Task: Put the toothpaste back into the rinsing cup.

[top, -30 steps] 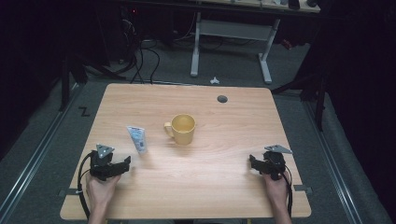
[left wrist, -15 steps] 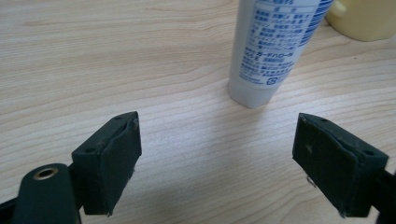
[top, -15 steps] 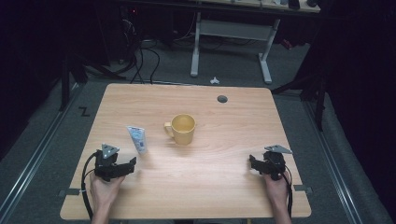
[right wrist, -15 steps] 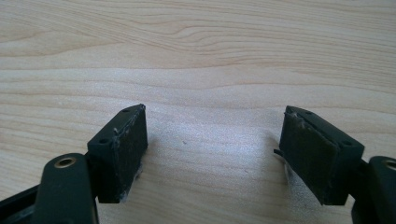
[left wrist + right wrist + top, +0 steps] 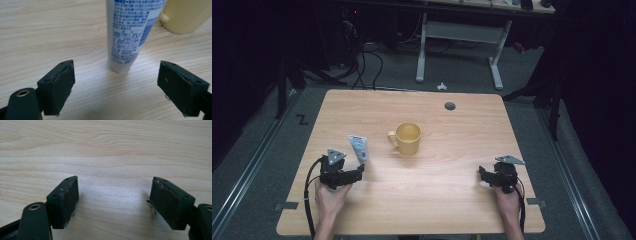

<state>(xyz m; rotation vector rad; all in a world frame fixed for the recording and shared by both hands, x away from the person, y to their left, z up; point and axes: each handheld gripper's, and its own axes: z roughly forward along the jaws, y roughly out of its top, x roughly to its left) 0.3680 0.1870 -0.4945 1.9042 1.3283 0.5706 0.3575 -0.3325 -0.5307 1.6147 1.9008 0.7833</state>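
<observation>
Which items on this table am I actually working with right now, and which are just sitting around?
In play:
- white squeeze tube with blue print, lying ahead of the open left gripper
- yellow ceramic mug, beside the tube

Lying about:
- round dark cable hole in the wooden table
- open right gripper, over bare wood

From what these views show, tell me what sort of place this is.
Probably a lab or workshop set up for recording handling tasks. A bare wooden table stands on a grey floor, cables trail in the dark behind it, and a second desk frame stands beyond.
</observation>
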